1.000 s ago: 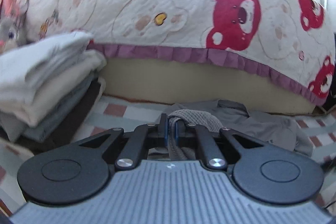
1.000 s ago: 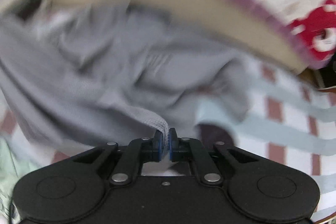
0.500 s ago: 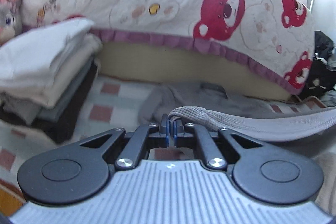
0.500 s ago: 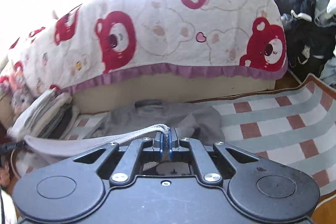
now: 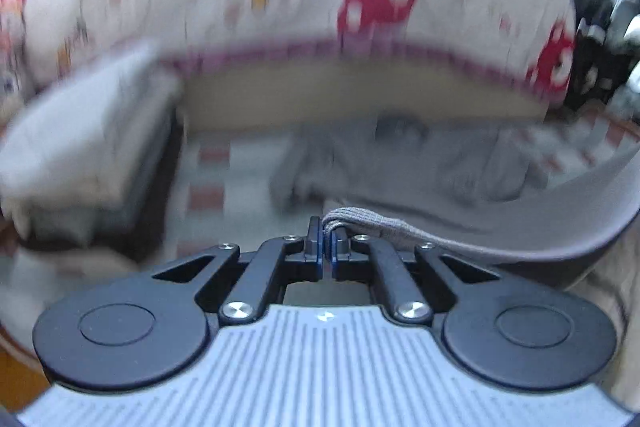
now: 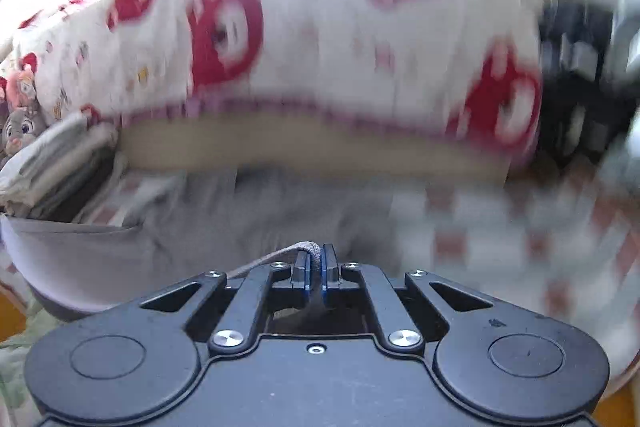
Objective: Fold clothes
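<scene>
Pinching the ribbed hem of the grey garment (image 5: pixel 500 227) between them, the left gripper (image 5: pixel 325 247) and right gripper (image 6: pixel 316 263) held it stretched in front of the bear quilt (image 6: pixel 320 47), apparently mid-spread, so next needing it laid flat.

Grey garment (image 5: pixel 500 227), ribbed hem; cream quilt (image 6: pixel 320 39) w/ red bears, purple trim; red-checked mat (image 6: pixel 500 227).

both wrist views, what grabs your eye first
The bear quilt with big red faces fills the background, draped over the bed. Up front, each gripper, left and right, is shut on the ribbed hem of a grey garment. Folded clothes are stacked at left.
</scene>
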Demonstrator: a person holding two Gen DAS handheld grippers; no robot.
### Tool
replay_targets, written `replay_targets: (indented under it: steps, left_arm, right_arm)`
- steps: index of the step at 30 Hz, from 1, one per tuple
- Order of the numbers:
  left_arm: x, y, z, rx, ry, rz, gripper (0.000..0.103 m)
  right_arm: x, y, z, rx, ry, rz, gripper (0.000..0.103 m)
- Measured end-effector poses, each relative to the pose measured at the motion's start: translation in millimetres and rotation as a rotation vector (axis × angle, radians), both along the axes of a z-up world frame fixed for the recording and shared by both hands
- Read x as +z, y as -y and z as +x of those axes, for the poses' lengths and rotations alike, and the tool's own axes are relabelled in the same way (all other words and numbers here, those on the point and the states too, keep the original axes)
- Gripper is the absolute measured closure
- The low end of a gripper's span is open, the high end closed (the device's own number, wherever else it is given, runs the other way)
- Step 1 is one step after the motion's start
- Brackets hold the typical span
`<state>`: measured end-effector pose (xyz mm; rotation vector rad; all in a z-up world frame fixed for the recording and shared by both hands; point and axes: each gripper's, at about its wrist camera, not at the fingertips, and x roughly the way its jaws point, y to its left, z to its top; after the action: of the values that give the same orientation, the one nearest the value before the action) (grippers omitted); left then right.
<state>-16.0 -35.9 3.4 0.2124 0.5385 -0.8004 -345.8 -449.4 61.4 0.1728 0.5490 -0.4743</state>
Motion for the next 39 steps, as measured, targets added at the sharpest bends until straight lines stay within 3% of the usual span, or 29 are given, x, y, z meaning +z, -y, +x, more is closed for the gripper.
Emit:
replay_targets:
  steps: [1, 3, 5, 10, 12, 14, 17, 19, 20, 21, 22, 23, 26, 31, 36, 39]
  left_arm:
    - [12.0, -4.6, 1.1, -0.003, -0.005, -0.016, 0.1]
    - [19.0, -14.0, 5.8, -0.029, -0.096, -0.009, 0.1]
    - [-5.4, -23.3, 9.9, -0.042, -0.247, 0.033, 0.1]
    - [-102.1, -40.5, 11.3, -0.006, -0.61, 0.18, 0.1]
    - [-130.0, -37.3, 7.8, -0.008, -0.684, 0.237, 0.1]
    - [-137.0, -30.2, 6.6, -0.029, -0.693, 0.275, 0.1]
    - [-147.6, -19.5, 4.8, -0.06, -0.706, 0.332, 0.099]
    - [-154.7, -12.4, 3.5, -0.08, -0.714, 0.37, 0.093]
    - [-146.9, -11.3, 4.9, -0.088, -0.704, 0.367, 0.085]
    - [-137.2, -10.7, 6.6, -0.095, -0.691, 0.36, 0.079]
    - [-126.1, -9.7, 7.3, -0.106, -0.669, 0.35, 0.065]
    - [-114.8, -8.7, 7.9, -0.118, -0.645, 0.34, 0.059]
    - [-79.9, -8.9, 17.9, -0.143, -0.578, 0.323, 0.059]
    - [-30.8, 9.1, 38.5, -0.141, -0.485, 0.333, 0.057]
    - [4.6, 60.1, 63.6, -0.146, -0.413, 0.362, 0.056]
    - [4.7, 110.2, 79.7, -0.14, -0.386, 0.406, 0.056]
  right_arm:
    - [15.6, -3.1, -6.3, -0.007, 0.016, -0.027, 0.098]
    - [36.0, -8.2, -23.5, -0.023, 0.009, -0.025, 0.098]
    - [34.3, -15.0, -40.5, -0.027, -0.051, 0.045, 0.098]
    - [-30.2, -29.9, -55.7, -0.049, -0.28, 0.228, 0.099]
    - [-56.8, -29.9, -52.5, -0.054, -0.35, 0.246, 0.099]
    - [-68.5, -30.1, -42.8, -0.02, -0.406, 0.241, 0.098]
    - [-68.2, -30.7, -25.1, 0.073, -0.476, 0.232, 0.084]
    - [-54.6, -29.7, -20.6, 0.137, -0.465, 0.249, 0.065]
    - [-44.0, -25.8, -20.6, 0.177, -0.431, 0.281, 0.055]
    - [-33.5, -21.9, -20.5, 0.217, -0.398, 0.313, 0.054]
    - [-22.9, -18.4, -20.7, 0.26, -0.363, 0.348, 0.054]
    - [-12.6, -16.3, -19.6, 0.305, -0.327, 0.377, 0.052]
    - [15.1, -12.9, -6.3, 0.423, -0.225, 0.424, 0.045]
    - [52.5, -7.5, 40.1, 0.635, -0.125, 0.548, 0.045]
    - [72.5, 4.9, 116.3, 0.759, -0.117, 0.796, 0.045]
    - [70.5, -3.3, 176.5, 0.801, -0.188, 0.697, 0.045]
